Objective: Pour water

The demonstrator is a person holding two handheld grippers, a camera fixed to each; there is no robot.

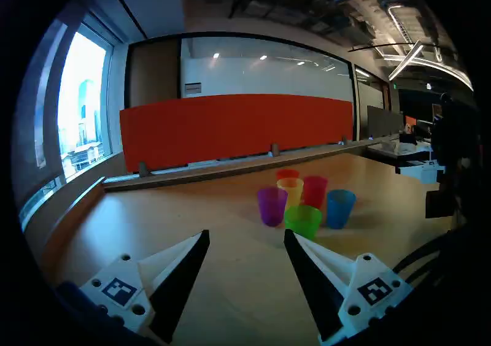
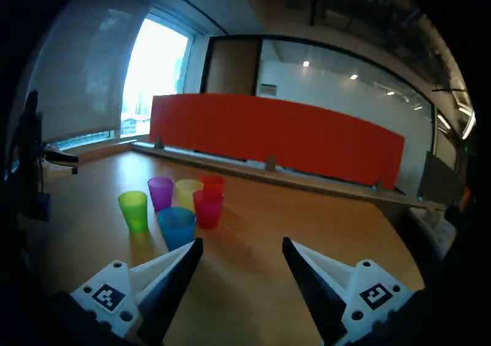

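Pouring looks unstarted to me: my left claw (image 1: 246, 233) and right claw (image 2: 242, 240) both gape wide, holding nothing. Six plastic cups cluster on the bench (image 1: 178, 217) at one o'clock from the left claw: one each of purple cup (image 1: 272, 205), orange cup (image 1: 286, 174), yellow cup (image 1: 291, 191), green cup (image 1: 302, 221), red cup (image 1: 315, 190), blue cup (image 1: 340, 208). I cannot make out any water.

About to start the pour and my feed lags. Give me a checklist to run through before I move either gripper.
1. Is the left gripper open and empty: ok.
2. Is the right gripper open and empty: ok.
3. Do the cups stand upright on the table: ok, all six, closely grouped.
4. Does the green cup have bare table on its outer side for a grip: ok.
5. Which cup holds water: cannot tell.
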